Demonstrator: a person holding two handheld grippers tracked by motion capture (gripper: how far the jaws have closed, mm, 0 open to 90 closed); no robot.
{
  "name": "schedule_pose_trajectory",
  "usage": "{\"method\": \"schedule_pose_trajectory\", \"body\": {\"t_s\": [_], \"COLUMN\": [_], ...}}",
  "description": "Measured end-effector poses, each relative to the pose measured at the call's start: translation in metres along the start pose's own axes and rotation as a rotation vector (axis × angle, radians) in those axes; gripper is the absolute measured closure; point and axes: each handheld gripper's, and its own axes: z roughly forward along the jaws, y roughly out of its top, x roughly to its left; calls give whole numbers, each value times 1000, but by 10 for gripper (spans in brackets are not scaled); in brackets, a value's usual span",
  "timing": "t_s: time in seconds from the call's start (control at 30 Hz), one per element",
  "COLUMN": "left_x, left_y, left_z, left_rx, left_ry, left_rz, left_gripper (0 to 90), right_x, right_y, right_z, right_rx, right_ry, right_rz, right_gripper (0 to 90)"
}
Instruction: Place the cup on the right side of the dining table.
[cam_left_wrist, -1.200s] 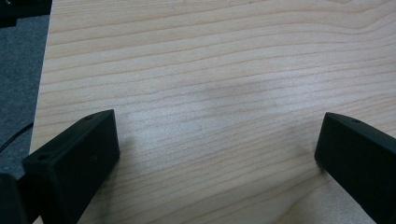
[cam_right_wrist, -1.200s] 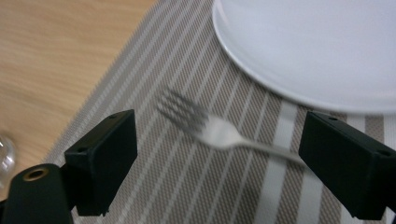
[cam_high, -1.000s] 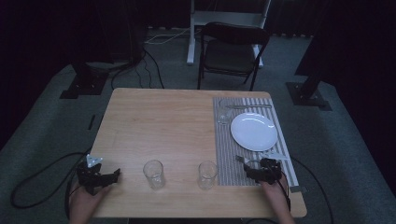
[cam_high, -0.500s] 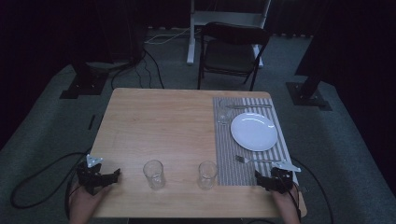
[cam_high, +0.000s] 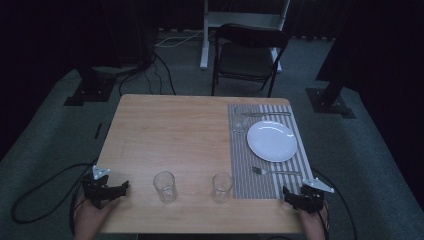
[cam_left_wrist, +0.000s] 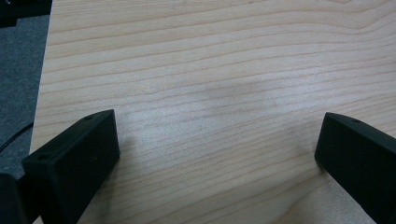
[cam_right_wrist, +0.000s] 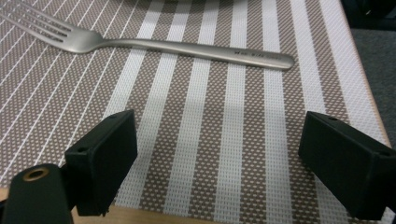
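a place setting half laid: the fork (cam_right_wrist: 154, 44) lies on the striped placemat (cam_high: 245, 170) beside the plate (cam_high: 271, 140), just ahead of the right gripper (cam_right_wrist: 224, 163), jaws spread, empty; two glasses (cam_high: 164, 186) wait, left gripper (cam_left_wrist: 219, 158) likewise wide.

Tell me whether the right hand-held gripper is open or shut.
Open: the right hand-held gripper has its jaws spread wide over the striped placemat, holding nothing.
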Motion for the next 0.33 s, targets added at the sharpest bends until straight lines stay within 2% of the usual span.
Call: {"method": "schedule_pose_trajectory", "body": {"t_s": [0.33], "left_x": [-1], "left_y": [0], "left_z": [0], "left_rx": [2], "left_ry": [9], "left_rz": [-7], "left_gripper": [2], "right_x": [-1], "right_y": [0], "right_z": [-1], "right_rx": [-2], "right_ry": [5], "right_rz": [19], "right_gripper": [113]}}
